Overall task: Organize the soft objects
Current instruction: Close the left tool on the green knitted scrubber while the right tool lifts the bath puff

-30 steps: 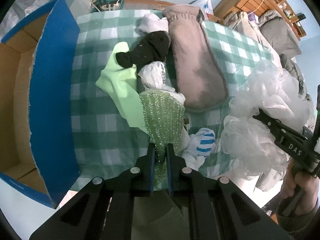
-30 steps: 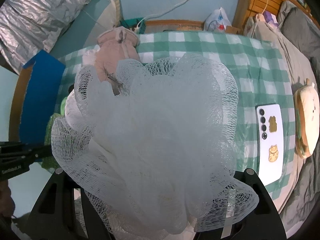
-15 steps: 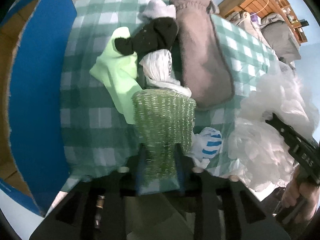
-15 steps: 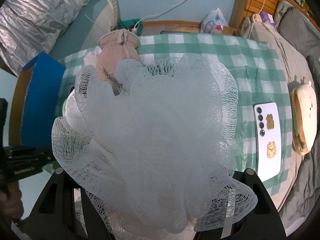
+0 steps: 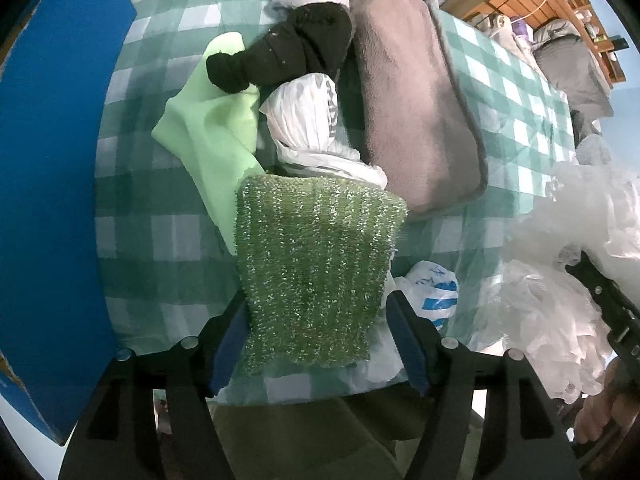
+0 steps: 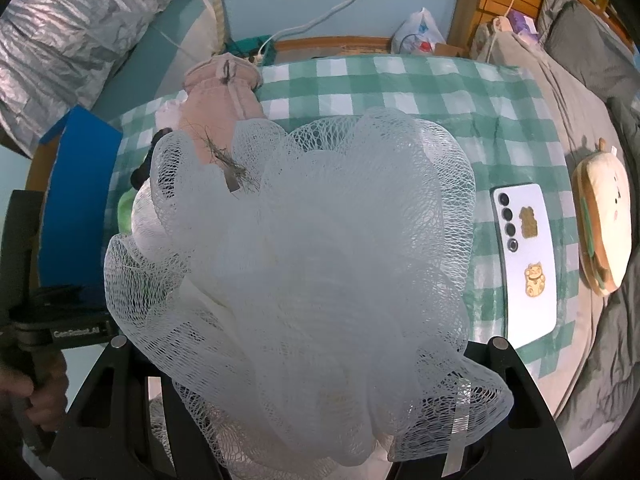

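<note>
Listing our left gripper (image 5: 316, 344): jaws just opening, green scrubber (image 5: 316, 268) loose between them, long axis pointing ahead; our right gripper (image 6: 312, 412) clamps the mesh pouf (image 6: 296, 264).

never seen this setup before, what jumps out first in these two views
A big white mesh bath pouf fills most of the right wrist view, held in the right gripper. In the left wrist view a glittery green scrub cloth lies between the fingers of the left gripper, which have just been opening, on a green checked tablecloth strewn with soft things.
</note>
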`<state>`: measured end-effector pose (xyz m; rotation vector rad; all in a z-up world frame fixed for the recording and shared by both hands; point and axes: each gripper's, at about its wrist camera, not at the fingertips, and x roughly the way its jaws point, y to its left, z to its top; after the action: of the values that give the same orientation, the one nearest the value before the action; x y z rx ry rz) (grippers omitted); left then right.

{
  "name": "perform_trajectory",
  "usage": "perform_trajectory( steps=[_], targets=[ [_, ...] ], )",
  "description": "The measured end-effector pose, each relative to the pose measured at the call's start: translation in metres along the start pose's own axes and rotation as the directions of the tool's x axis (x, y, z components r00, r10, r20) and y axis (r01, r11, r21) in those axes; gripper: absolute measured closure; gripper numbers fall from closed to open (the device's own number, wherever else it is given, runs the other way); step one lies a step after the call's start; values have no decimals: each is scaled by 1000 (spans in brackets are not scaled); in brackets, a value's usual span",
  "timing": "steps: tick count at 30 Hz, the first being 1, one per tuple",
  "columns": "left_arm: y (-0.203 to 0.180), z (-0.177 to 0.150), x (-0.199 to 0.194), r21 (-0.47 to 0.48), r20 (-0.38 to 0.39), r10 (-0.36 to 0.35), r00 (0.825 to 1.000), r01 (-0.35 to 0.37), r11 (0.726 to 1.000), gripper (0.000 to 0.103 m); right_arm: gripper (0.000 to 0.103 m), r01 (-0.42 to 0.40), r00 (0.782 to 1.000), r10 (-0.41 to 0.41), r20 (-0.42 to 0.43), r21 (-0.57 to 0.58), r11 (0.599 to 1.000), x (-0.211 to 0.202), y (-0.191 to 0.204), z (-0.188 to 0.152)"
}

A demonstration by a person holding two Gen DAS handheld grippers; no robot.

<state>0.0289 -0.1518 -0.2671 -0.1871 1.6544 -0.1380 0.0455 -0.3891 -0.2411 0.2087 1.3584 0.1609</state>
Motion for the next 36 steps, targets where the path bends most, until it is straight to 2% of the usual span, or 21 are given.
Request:
perform_trajectory(
  steps=[6, 7, 8, 10, 14, 15, 16, 22, 36],
  targets=[
    [-2, 2, 7, -5, -6, 6, 1000, -6, 1000, 32, 40, 1, 1000, -1, 0, 1, 1000, 0, -3, 1],
    [-2, 2, 7, -4, -5, 2, 1000, -2, 1000, 36, 40, 1, 1000, -1, 0, 1, 1000, 0, -3, 1],
    [-2, 2, 8, -3, -8, 0, 1000, 0, 1000, 40, 40, 2, 1000, -2, 0, 1, 1000, -1, -4, 0],
    [-1, 1, 9, -1, -20, -10, 1000, 10, 1000, 59, 40, 1, 1000, -1, 1, 1, 1000, -1, -4, 0],
    [-6, -2, 4, 16, 1, -15, 1000, 15, 1000, 73, 40, -1, 1000, 1, -1, 2, 1000, -1, -4, 0],
    [-7, -4, 3, 25, 4, -13, 1000, 13, 1000, 83, 40, -2, 1000, 2, -1, 3, 1000, -1, -4, 0],
    [-7, -5, 1, 31, 5, -13, 1000, 13, 999, 87, 40, -4, 1000, 4, -1, 3, 1000, -1, -4, -1],
    [0, -11, -9, 47, 39, -42, 998, 40, 998, 93, 40, -7, 1000, 7, -1, -2, 1000, -1, -1, -2],
    [7, -20, -52, 94, 129, -40, 991, 28, 995, 94, 40, 9, 999, -8, 32, -30, 999, -11, 16, 0]
  ],
)
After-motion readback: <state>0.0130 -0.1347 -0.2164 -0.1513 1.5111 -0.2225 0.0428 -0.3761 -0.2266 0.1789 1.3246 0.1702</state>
